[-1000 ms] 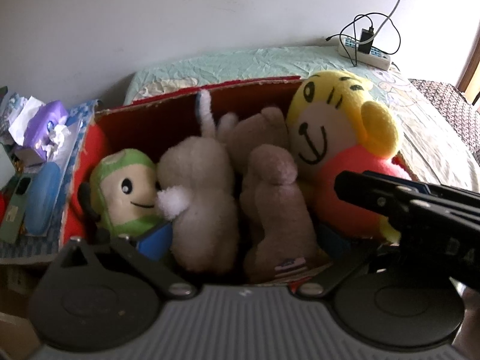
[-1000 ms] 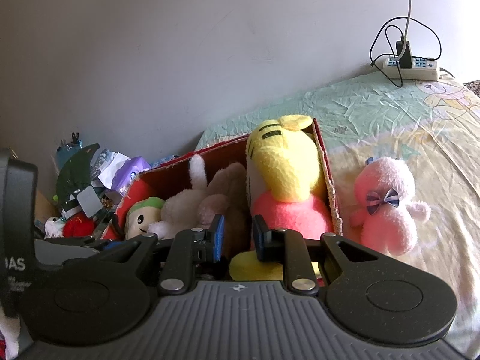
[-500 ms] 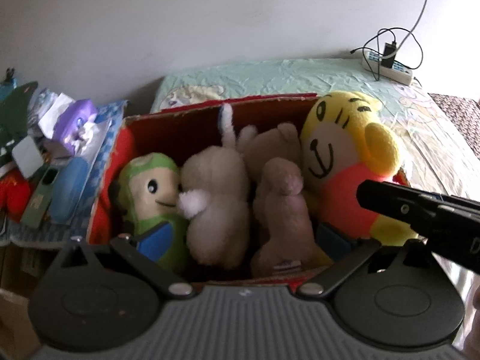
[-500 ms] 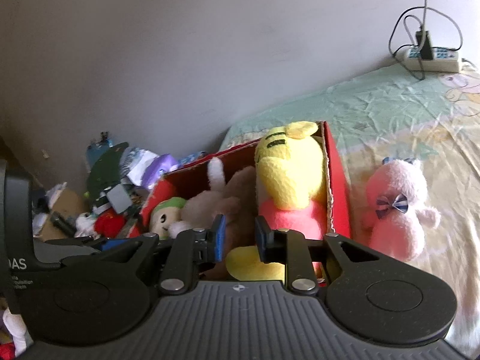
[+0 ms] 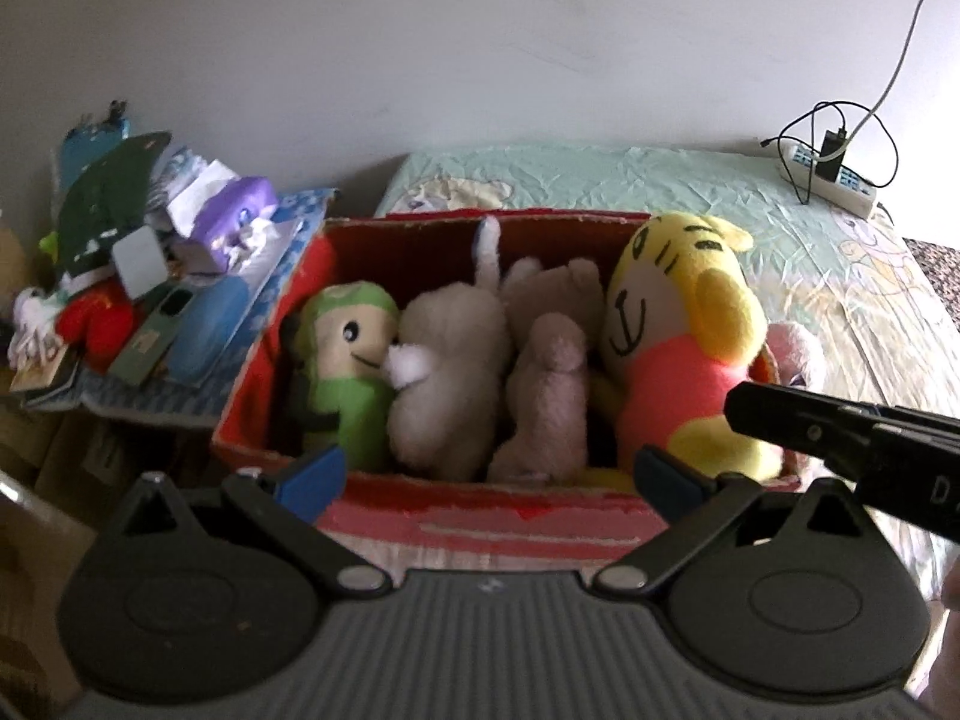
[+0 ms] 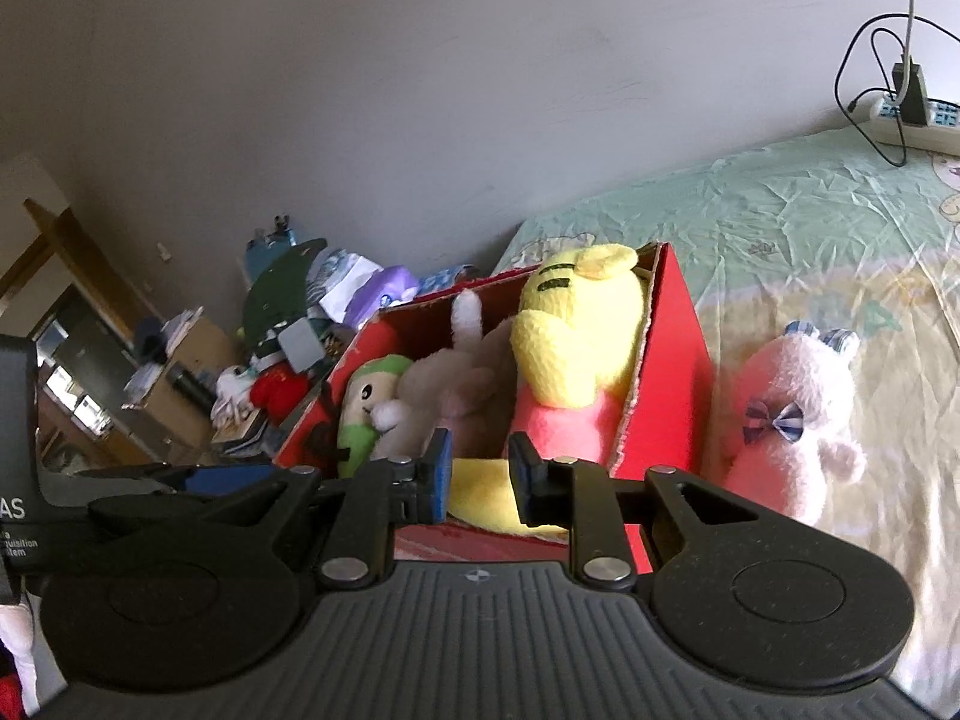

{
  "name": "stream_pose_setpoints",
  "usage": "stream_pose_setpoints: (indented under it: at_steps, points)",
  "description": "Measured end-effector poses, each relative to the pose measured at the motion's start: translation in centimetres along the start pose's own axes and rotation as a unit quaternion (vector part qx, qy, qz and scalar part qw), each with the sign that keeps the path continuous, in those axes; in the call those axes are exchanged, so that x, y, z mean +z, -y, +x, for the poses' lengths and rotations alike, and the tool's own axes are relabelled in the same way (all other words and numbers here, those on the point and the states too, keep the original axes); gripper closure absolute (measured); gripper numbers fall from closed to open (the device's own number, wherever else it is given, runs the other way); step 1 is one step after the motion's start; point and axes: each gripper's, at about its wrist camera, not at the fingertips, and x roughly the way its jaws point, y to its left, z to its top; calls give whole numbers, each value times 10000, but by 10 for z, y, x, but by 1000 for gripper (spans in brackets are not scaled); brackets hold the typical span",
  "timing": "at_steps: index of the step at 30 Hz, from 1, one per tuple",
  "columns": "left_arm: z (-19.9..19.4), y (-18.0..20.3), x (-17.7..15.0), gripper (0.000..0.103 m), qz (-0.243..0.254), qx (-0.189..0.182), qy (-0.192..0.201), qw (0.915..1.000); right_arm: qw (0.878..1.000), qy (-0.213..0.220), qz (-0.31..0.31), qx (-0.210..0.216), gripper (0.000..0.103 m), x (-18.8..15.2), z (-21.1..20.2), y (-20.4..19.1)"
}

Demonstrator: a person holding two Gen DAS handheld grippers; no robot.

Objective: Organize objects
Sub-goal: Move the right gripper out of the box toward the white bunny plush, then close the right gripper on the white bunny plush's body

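Nearest us, our left gripper hangs spread wide and empty, our right gripper narrowed, holding nothing. Beyond, the red box already holds four plush toys; the pink plush still lies outside on the bed. Since a second ago, we have drawn both grippers back.

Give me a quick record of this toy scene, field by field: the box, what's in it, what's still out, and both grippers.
container: red cardboard box on the bed sheet
inside, left to right: green doll, white plush, brown plush, yellow tiger plush
outside: pink plush lying on the sheet, right of the box
left gripper: jaws wide open, empty, before the box
right gripper: jaws narrowly apart, empty
far corner: power strip
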Motion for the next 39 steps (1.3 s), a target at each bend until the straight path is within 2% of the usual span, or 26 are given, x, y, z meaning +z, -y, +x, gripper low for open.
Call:
stream_pose_setpoints:
  at_steps: [9,15,24,33,39]
  points:
    - [-7,25,-18,1,-407,164,-194,9989,9997,-199,-62,117,79,-2,-23,31]
    - [-9,49,-33,2,-388,127,-323,9986,9995,-309,46,33,79,-7,-34,57]
    - [4,96,-47,5,-176,-495,-632,9966,9977,-414,439,-312,79,-21,-42,101]
    - [34,140,-55,7,339,-895,-1110,9892,9940,-457,768,-628,76,-25,-44,130]
    - [53,155,-60,7,619,-1086,-1255,9842,9910,-508,985,-755,73,-27,-35,143]
